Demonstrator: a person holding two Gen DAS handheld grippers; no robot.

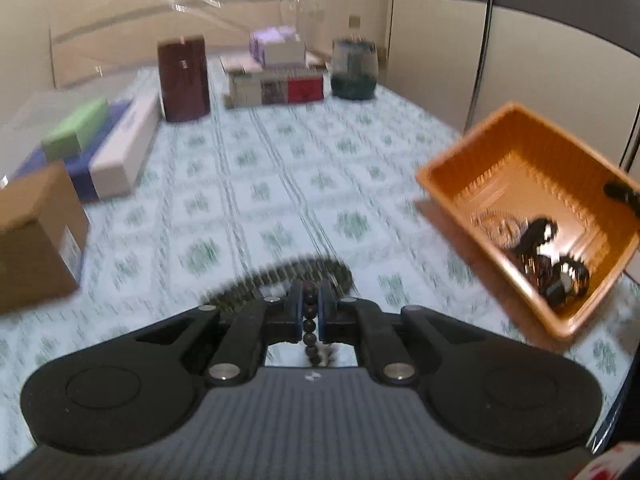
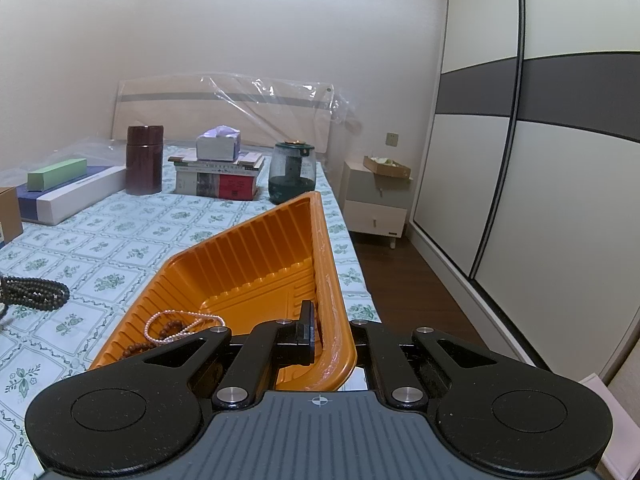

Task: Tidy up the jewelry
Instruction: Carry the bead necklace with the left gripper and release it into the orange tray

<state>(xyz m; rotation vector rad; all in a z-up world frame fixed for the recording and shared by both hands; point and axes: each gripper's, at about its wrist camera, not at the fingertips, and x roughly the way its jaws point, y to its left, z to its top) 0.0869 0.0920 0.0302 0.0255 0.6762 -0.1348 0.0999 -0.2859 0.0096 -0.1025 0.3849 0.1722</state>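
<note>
A: What step is this?

B: Loading, I'd judge. The left gripper (image 1: 309,312) has its jaws closed on a strand of small dark round beads (image 1: 310,326), the rest of the bead string coiled on the green-flowered tablecloth (image 1: 280,184) just ahead.

A: And to the right?

B: The ribbed orange plastic tray (image 2: 256,256) is tilted, its rim pinched tight by the right gripper (image 2: 320,334). Inside lie a thin pink pearl chain (image 2: 176,326) and brown wooden beads (image 2: 138,348).

A: Next?

B: Probably lift the dark strand across and release it over the tray; it looks limp, so it may trail.
</note>
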